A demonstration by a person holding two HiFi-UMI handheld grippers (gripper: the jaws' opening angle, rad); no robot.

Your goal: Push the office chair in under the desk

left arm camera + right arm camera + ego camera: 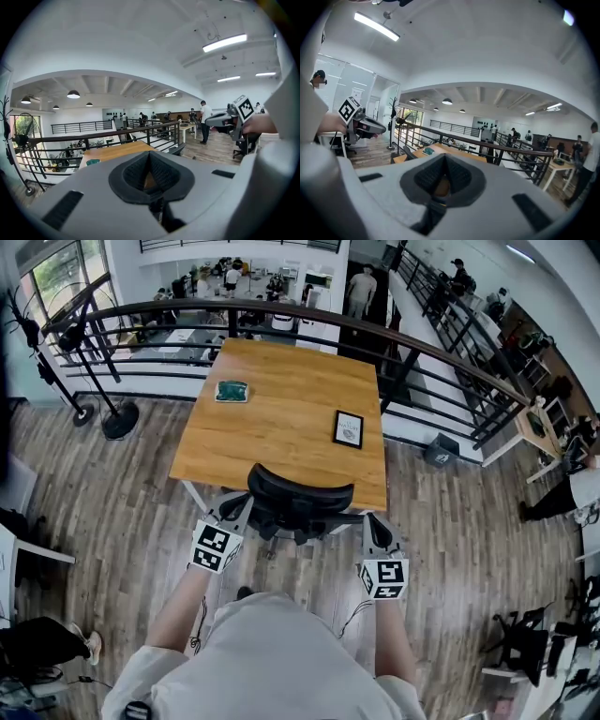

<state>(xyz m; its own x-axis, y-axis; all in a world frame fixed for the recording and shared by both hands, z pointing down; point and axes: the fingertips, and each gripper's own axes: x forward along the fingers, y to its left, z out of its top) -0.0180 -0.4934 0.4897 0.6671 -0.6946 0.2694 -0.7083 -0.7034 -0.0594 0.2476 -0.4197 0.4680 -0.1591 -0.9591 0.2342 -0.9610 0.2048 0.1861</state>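
Observation:
The black office chair (298,499) stands at the near edge of the wooden desk (281,418), its backrest toward me and its seat partly under the top. My left gripper (236,508) is at the chair's left side and my right gripper (373,521) at its right side, both shut with nothing between the pads. Whether they touch the chair I cannot tell. In the left gripper view the closed gripper (150,171) points over the desk (115,152), with the chair's edge (180,149) to the right. The right gripper view shows the shut gripper (443,181) and the chair (408,152) to its left.
A green object (232,391) and a black-framed card (348,428) lie on the desk. A dark railing (281,313) runs behind it. A stand with a round base (119,418) is at the left, a small bin (441,450) at the right, another chair (518,641) at the lower right.

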